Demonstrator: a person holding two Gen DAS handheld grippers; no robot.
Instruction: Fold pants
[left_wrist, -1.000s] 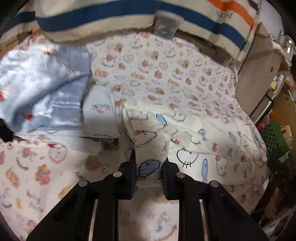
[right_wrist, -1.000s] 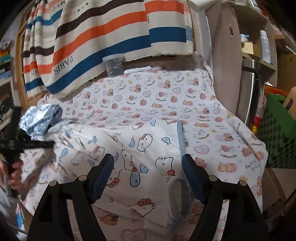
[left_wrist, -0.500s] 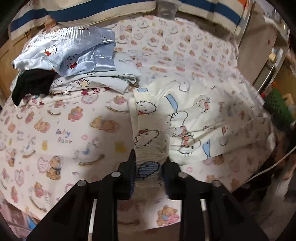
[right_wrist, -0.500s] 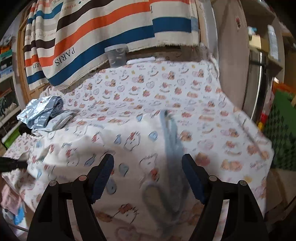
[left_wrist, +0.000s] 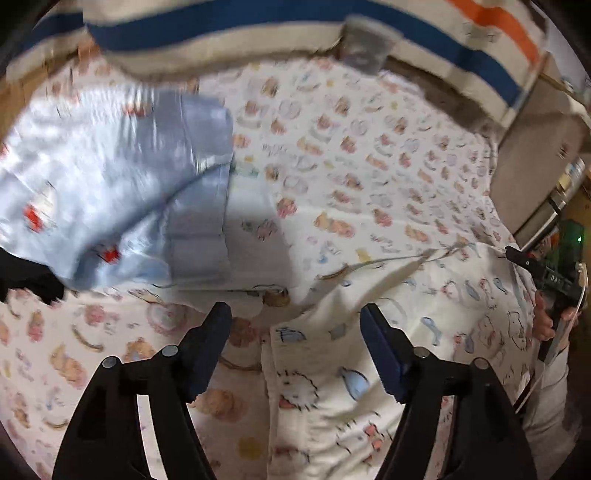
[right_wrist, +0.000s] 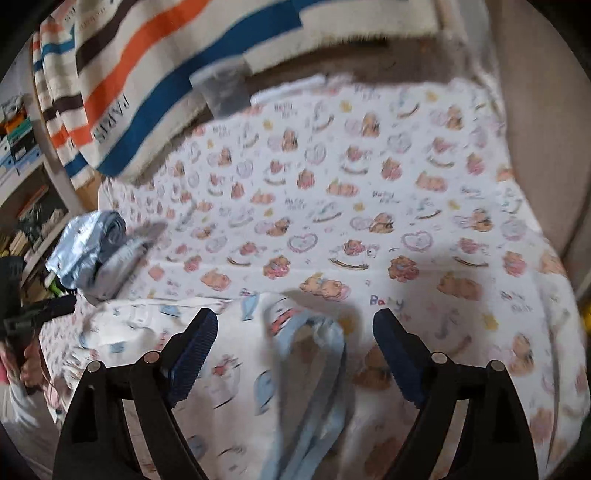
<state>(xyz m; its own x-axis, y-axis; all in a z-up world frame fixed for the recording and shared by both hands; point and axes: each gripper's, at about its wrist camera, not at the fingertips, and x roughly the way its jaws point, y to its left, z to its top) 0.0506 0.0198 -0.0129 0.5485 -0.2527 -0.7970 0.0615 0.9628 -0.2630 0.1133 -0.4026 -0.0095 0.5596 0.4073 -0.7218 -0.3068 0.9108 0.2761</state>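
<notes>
While both jaw pairs spread wider, left gripper and right gripper grip nothing, cream cartoon-print pants lying loose below them on bear-print sheet, blue satin pile beyond, striped cloth farthest.

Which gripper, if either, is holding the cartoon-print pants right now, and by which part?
Neither. The left gripper has its jaws opening, clear of the pants between them. The right gripper is also opening over the blue-trimmed edge, gripping nothing.
</notes>
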